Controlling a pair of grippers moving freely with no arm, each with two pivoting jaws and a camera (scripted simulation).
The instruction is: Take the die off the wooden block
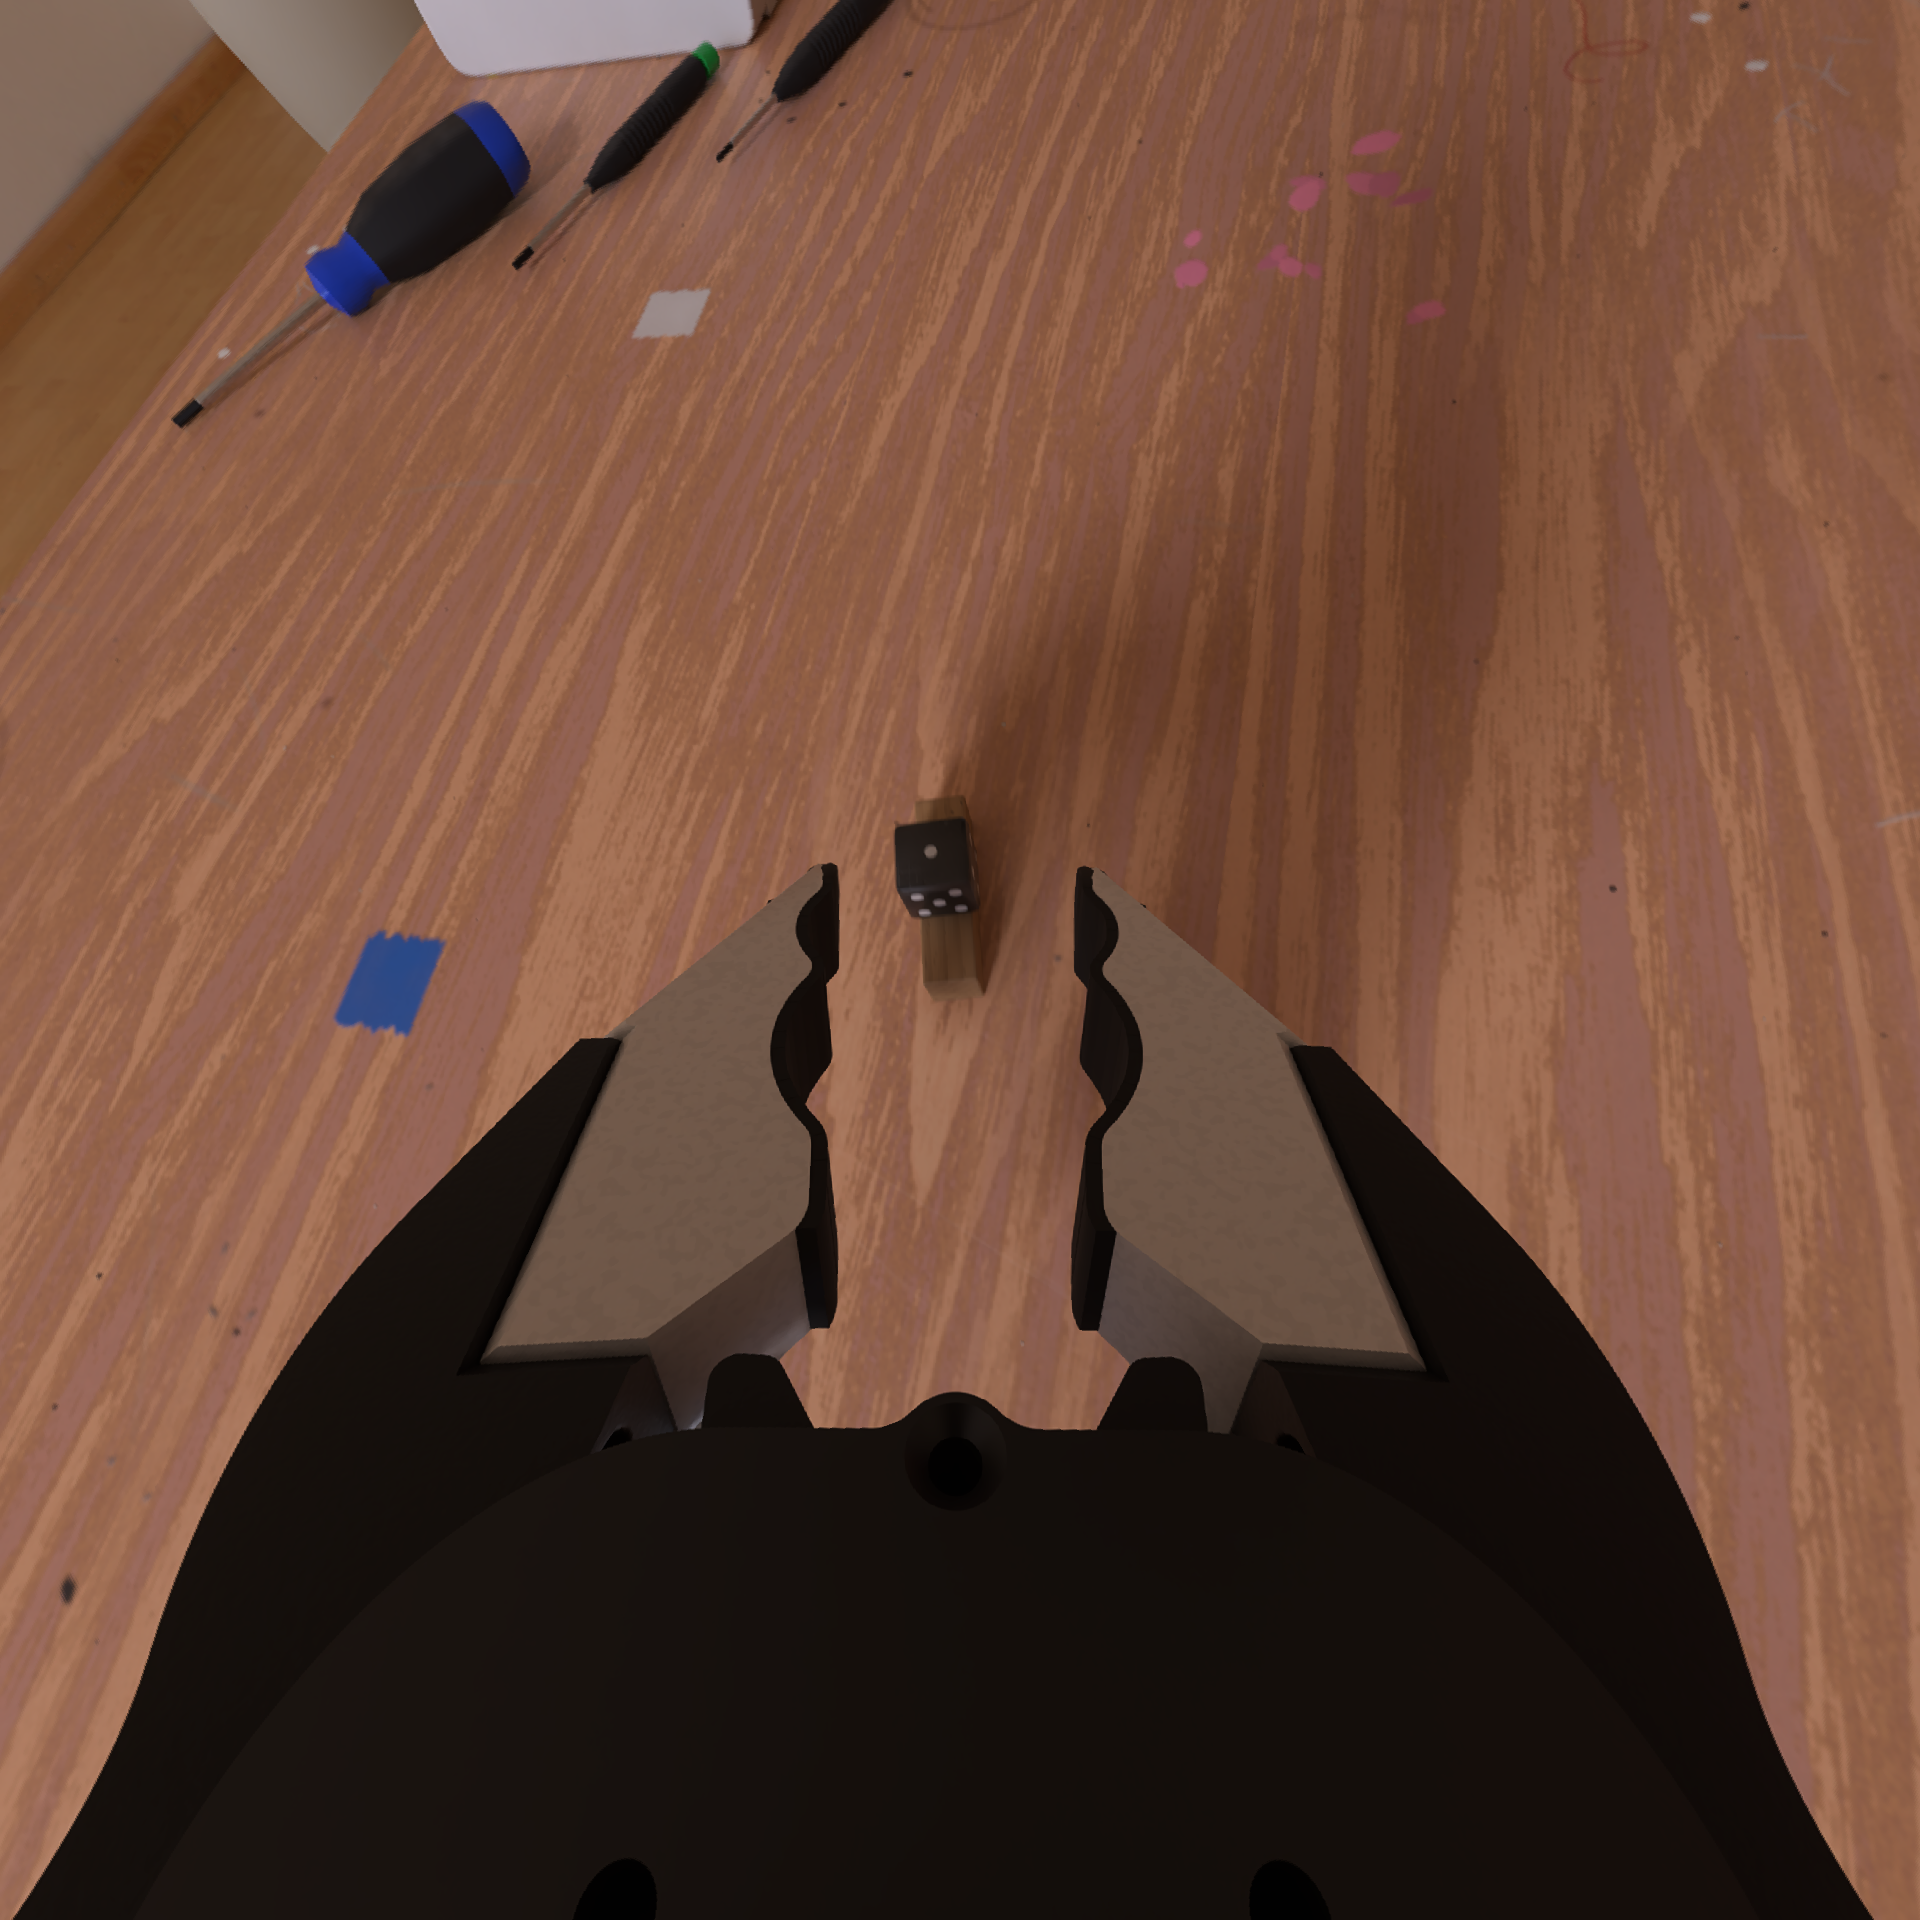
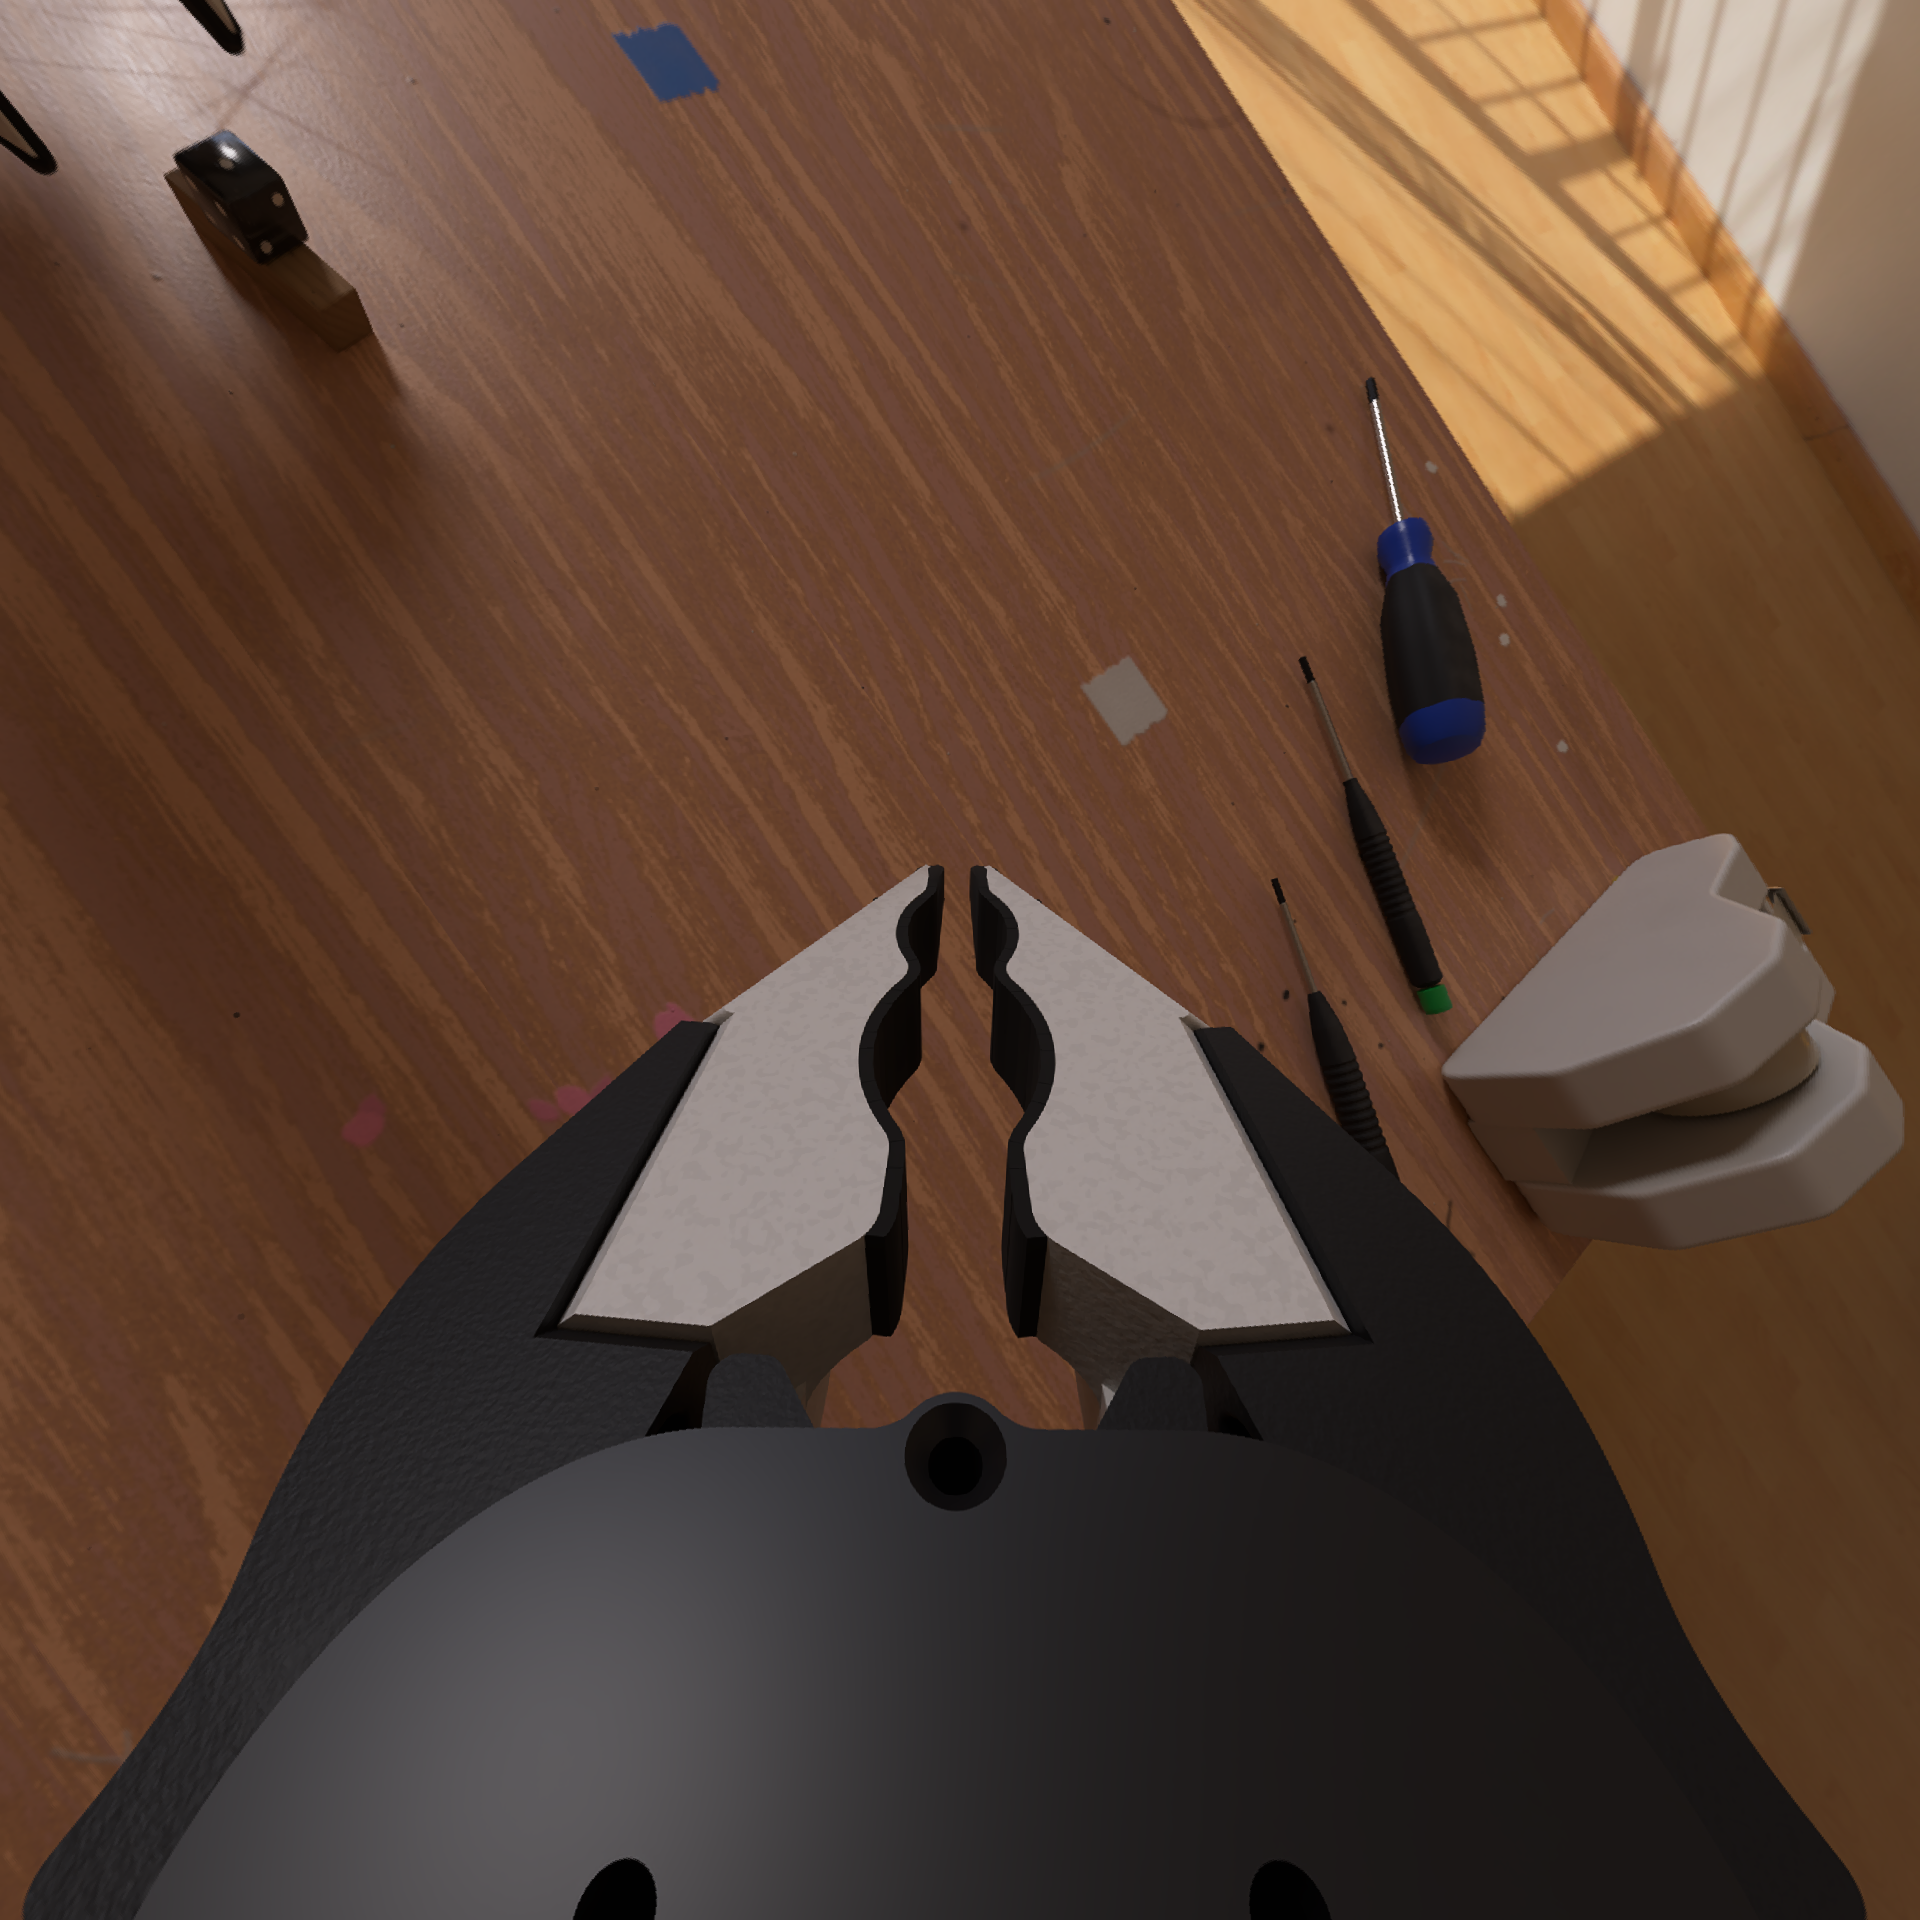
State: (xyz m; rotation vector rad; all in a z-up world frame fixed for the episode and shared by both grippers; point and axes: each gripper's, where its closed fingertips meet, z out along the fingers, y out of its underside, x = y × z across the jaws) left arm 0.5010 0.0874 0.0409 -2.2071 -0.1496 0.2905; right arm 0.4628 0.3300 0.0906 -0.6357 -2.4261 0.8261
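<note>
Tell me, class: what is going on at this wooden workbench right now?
The left gripper is open, lined up on a small black die with white pips that sits on a narrow wooden block on the wooden table. Nothing is gripped yet. The right gripper is shut, empty and off to the side, near a blue-and-black screwdriver and two slim black screwdrivers.

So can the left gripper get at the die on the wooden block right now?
Probably yes. The left gripper is open, and the die sits on the wooden block just ahead of its fingertips with nothing between them.
</note>
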